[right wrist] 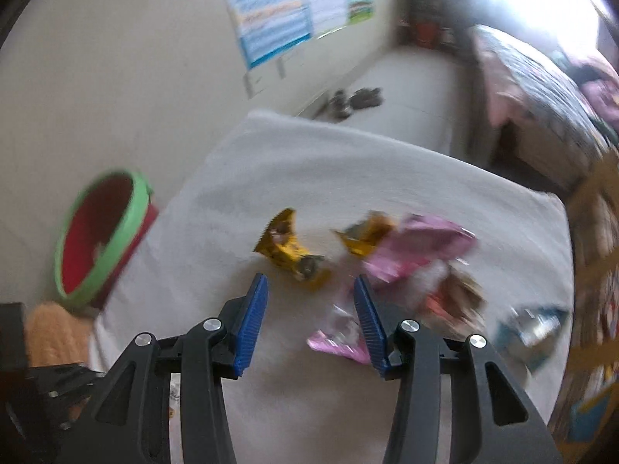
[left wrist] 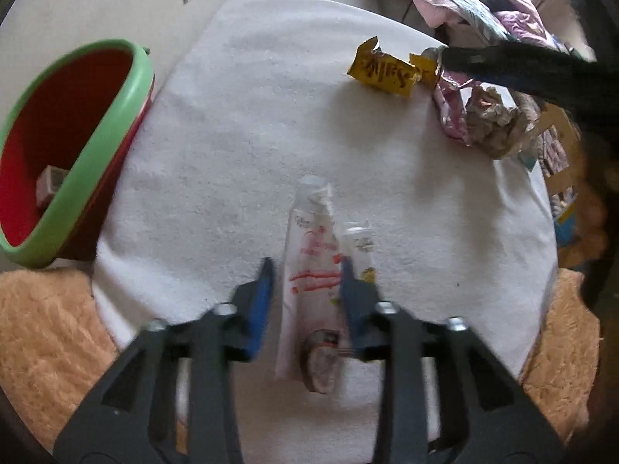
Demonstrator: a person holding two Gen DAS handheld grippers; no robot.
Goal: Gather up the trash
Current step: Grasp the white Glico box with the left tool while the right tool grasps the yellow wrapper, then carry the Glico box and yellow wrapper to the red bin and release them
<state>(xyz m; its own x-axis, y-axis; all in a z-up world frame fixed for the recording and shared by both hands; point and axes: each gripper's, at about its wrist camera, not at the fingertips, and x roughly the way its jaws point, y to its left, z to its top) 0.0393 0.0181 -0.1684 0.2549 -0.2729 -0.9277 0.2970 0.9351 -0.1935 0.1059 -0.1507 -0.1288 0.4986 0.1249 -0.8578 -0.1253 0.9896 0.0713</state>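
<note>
Item 1, left gripper [left wrist: 305,266]: jaws parted, blue pads to either side of a white tube [left wrist: 309,270] printed in red, which lay lengthwise between them on the white towel [left wrist: 251,123]; whether the pads touched it could not be told. A smaller white tube [left wrist: 359,243] lay just beside the first, partly hidden by the right-hand pad. Item 2, right gripper [right wrist: 309,290]: jaws wide apart, holding nothing, poised above the towel [right wrist: 387,170] with a yellow wrapper [right wrist: 290,251] just beyond the gap and a pink wrapper [right wrist: 410,247] past the right-hand pad. Item 3, trash heap: a second yellow scrap [right wrist: 363,236], a small pink wrapper [right wrist: 340,340] near the right pad, brown and orange crumpled pieces, and a blue-edged packet [right wrist: 534,324], all motion-blurred and hard to make out. Item 4, red bin with green rim [left wrist: 96,135]: stood at the towel's left edge, well apart from both grippers, with 1 small box [left wrist: 52,185] inside. Item 5, surroundings: an orange fluffy rug [left wrist: 46,332] under the towel, a cream wall with posters [right wrist: 271,11], a bed [right wrist: 541,89] with patterned bedding at right, cut off by the frame.
</note>
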